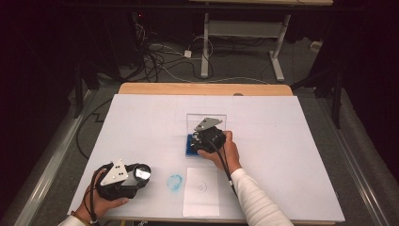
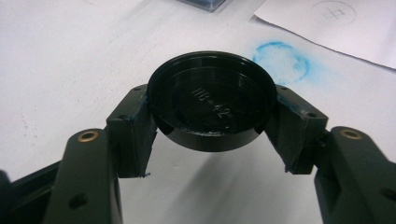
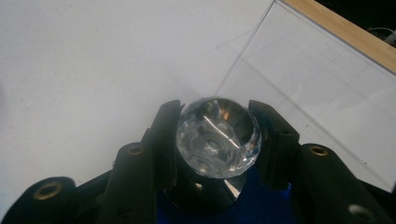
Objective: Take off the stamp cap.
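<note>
Up close, the left gripper [image 2: 211, 140] has its two black jaws clamped on the sides of a round black cap [image 2: 211, 100] with raised lettering on its face (it reads something like "HB-42"); the cap is held clear above the white table cover [image 2: 60, 70]. Just beyond it on the cover is a smudged blue ring mark [image 2: 281, 60], and past that a loose white sheet [image 2: 345, 28] printed with a faint circle. From the high view, the left gripper [image 1: 136, 175] sits near the front left of the table, held by the person's left hand [image 1: 106, 203], with the blue ring mark [image 1: 175, 182] beside it and the white sheet [image 1: 201, 192] next along. The right gripper [image 1: 202, 136] is farther in, near the middle of the table, over a blue pad [image 1: 190, 149] in front of an upright clear panel [image 1: 193, 121]. In the right gripper view, its jaws press against both sides of a faceted clear knob [image 3: 218, 137] atop a dark body, with the blue pad [image 3: 266, 210] underneath.
</note>
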The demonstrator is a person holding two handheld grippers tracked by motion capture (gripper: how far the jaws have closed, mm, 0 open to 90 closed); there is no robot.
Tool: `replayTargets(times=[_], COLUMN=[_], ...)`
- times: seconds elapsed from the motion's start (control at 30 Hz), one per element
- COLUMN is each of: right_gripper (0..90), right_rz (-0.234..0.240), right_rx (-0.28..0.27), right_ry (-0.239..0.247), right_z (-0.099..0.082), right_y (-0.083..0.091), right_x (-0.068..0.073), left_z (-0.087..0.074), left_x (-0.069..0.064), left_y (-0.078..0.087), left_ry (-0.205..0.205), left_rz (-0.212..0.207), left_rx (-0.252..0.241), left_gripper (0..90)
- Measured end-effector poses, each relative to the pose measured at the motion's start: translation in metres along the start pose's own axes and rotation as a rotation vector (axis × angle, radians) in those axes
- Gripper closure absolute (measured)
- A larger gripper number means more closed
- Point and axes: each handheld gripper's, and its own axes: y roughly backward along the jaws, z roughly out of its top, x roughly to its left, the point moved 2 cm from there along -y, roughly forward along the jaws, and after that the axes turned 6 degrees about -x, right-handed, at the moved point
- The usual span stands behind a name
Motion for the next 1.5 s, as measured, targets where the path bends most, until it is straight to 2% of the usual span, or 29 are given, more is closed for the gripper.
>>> replayTargets(times=[0.07,0.1,0.23,0.37,0.73,0.97,1.23,1.5], right_gripper=[57.0,57.0,56.9,56.9,57.0,57.0,57.0,57.0], right_rz=[0.0,0.002,0.003,0.015,0.01,-0.001,-0.022,-0.044], right_rx=[-0.001,0.001,-0.004,-0.005,0.01,-0.022,-0.051,-0.039], right_ry=[0.002,0.004,0.0,-0.017,0.011,0.001,-0.009,-0.023], right_z=[0.0,0.0,-0.001,-0.001,0.001,0.006,0.009,0.006], right_y=[0.0,0.0,0.0,0.0,0.004,0.02,0.042,0.053], right_x=[0.0,0.0,-0.001,-0.002,-0.003,-0.01,-0.025,-0.036], left_z=[0.0,0.0,0.001,0.002,0.001,0.002,0.002,0.002], left_x=[0.0,0.001,0.0,-0.001,0.001,0.002,0.003,0.002], left_y=[0.0,0.001,0.001,0.002,0.002,0.004,0.005,0.005], left_ry=[-0.002,-0.027,-0.039,-0.043,-0.043,-0.046,-0.046,-0.049], left_rz=[-0.002,-0.003,-0.007,-0.009,-0.006,0.0,0.004,0.002], left_rx=[-0.003,0.014,0.018,0.019,0.025,0.023,0.022,0.029], left_gripper=[36.3,36.3,36.3,36.3,36.3,36.3,36.3,36.3])
